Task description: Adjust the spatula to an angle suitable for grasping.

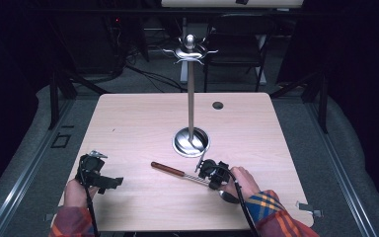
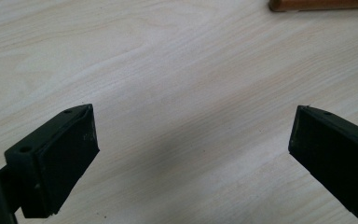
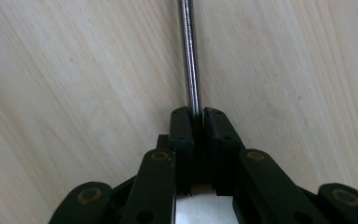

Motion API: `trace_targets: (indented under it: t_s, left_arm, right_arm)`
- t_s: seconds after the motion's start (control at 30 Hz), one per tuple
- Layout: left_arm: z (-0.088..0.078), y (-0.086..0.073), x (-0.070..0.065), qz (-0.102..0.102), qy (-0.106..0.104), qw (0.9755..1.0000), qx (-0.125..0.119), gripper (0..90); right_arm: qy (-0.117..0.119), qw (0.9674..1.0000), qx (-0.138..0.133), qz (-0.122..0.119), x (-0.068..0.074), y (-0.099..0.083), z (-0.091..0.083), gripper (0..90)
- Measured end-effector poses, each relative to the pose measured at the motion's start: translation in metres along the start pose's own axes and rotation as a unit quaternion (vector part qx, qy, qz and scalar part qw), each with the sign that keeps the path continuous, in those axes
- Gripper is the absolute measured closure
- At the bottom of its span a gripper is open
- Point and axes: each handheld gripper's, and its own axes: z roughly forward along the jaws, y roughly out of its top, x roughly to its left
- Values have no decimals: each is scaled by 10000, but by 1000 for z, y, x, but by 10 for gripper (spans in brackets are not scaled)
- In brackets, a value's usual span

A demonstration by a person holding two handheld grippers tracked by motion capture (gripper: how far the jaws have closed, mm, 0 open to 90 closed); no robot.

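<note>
A long spoon lies on the wooden table (image 1: pixel 128 123), its brown wooden handle (image 1: pixel 168 169) pointing left and its metal bowl (image 1: pixel 228 197) beside the person's right hand. My right gripper (image 1: pixel 208 174) is shut on the spoon's thin metal shaft (image 3: pixel 189 56). In the right gripper view the jaws (image 3: pixel 198 114) pinch that shaft, which runs straight ahead over the tabletop. My left gripper (image 1: pixel 109 181) rests near the table's front left, open with nothing between its fingers (image 2: pixel 192 128). The end of the wooden handle (image 2: pixel 324 4) shows at the top right of the left gripper view.
A metal utensil stand rises from mid-table: round base (image 1: pixel 191 142), tall pole (image 1: pixel 191 98), curved hooks (image 1: pixel 190 52) on top. A small round hole (image 1: pixel 217 105) sits near the table's far edge. A chair (image 1: pixel 237 44) and cables lie beyond the table.
</note>
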Motion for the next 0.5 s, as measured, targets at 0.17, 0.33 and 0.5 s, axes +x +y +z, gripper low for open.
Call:
trace_targets:
  t_s: [0.17,0.33,0.5]
  left_arm:
    - [0,0,0,-1,-8,10000,-4,11]
    - [0,0,0,-7,-21,10000,10,11]
    - [1,0,-1,0,-19,10000,22,11]
  right_arm:
    - [-13,9999,89,109,-9,-13,-2,812]
    - [-48,9996,148,237,-15,-29,-4,811]
    - [-61,9990,193,408,-22,-42,-6,749]
